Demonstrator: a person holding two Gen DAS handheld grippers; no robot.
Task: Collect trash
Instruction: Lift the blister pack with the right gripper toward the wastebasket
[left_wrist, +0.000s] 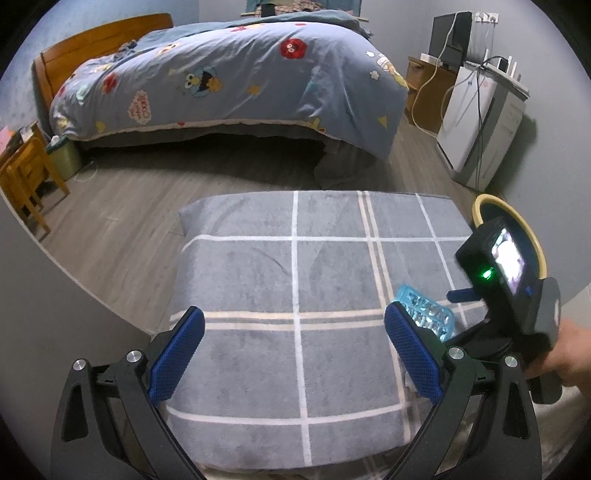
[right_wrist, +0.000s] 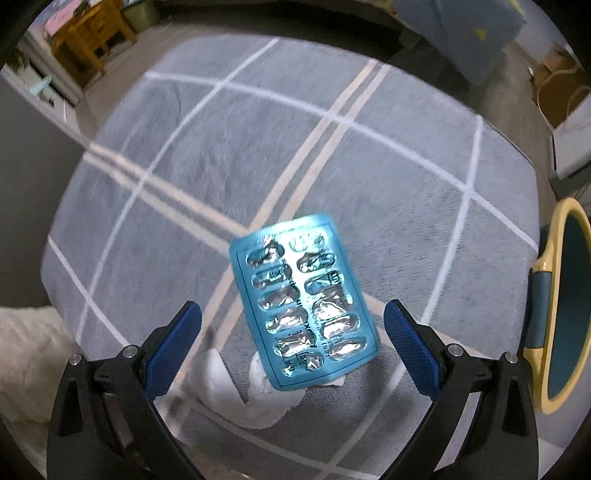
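A blue blister pack (right_wrist: 303, 299) with pressed-out foil pockets shows between the fingers of my right gripper (right_wrist: 292, 308), which stands open; neither pad touches it. Its lower end overlaps a crumpled white tissue (right_wrist: 255, 395) on the grey checked cushion (right_wrist: 369, 177). Whether the pack rests there or is in the air I cannot tell. My left gripper (left_wrist: 293, 314) is open over the same cushion (left_wrist: 258, 266) with nothing between its fingers. The blister pack (left_wrist: 424, 314) shows tilted just beyond the left gripper's right finger. A hand (left_wrist: 572, 358) holds the right gripper's body (left_wrist: 506, 266).
A yellow-rimmed bin (right_wrist: 554, 258) stands at the cushion's right edge, its rim (left_wrist: 517, 221) also behind the right gripper. Beyond the cushion are wood floor, a bed (left_wrist: 229, 81) with a blue quilt, a wooden stool (left_wrist: 26, 177) at left, and white cabinets (left_wrist: 480, 122) with cables at right.
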